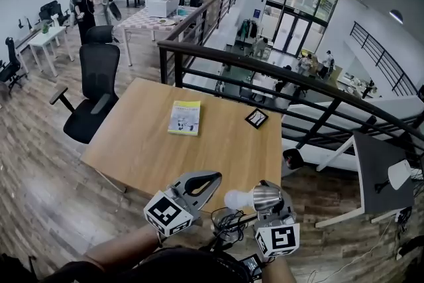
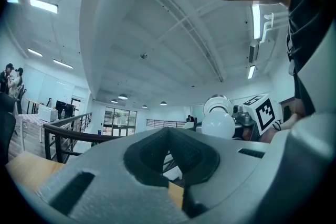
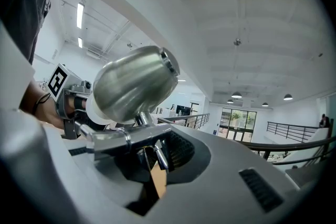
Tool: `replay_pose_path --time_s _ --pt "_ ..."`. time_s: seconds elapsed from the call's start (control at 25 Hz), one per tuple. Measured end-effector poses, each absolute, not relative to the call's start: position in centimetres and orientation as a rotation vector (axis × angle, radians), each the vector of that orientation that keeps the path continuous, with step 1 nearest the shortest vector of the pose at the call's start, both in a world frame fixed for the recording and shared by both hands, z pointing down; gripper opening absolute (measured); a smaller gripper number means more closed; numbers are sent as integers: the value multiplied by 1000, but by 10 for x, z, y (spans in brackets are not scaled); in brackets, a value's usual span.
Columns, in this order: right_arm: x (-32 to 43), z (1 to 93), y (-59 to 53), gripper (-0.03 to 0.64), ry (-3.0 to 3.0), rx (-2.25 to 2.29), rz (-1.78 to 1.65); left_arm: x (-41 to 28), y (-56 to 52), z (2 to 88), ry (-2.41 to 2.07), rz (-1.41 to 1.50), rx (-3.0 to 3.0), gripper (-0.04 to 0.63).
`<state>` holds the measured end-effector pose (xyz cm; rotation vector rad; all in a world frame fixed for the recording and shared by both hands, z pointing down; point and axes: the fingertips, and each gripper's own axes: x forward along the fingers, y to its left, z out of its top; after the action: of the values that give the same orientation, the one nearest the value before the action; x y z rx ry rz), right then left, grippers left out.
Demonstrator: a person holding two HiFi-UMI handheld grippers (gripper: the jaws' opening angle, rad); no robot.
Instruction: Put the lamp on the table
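The lamp has a brushed silver shade (image 1: 266, 195) and a white bulb (image 1: 236, 199); it is held in the air over the near edge of the wooden table (image 1: 146, 142). My right gripper (image 1: 268, 209) is shut on the lamp's thin metal stem (image 3: 118, 138), with the shade (image 3: 132, 84) tilted up and left just above the jaws. My left gripper (image 1: 213, 177) hovers just left of the bulb, shut with nothing in it; its fingertips (image 2: 168, 132) meet. From the left gripper view the bulb (image 2: 218, 124) shows to the right.
A yellow booklet (image 1: 185, 117) and a small black frame (image 1: 256, 118) lie on the table's far half. A black office chair (image 1: 96, 86) stands at the left side, a dark railing (image 1: 265, 68) runs behind. Black wires (image 1: 228, 221) hang below the lamp.
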<state>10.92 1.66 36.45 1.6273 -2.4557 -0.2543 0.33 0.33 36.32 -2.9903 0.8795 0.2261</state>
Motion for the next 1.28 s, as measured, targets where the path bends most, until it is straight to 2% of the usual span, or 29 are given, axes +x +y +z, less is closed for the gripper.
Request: replay_pose_path --time_s 0.72,1.28 --pt "197 368 -87 14 -2547 1479 -296 103 -97 363 1052 239 -2934 8" --pt "209 377 -141 14 -2519 1529 -264 109 -156 370 1024 223 -2961 8"
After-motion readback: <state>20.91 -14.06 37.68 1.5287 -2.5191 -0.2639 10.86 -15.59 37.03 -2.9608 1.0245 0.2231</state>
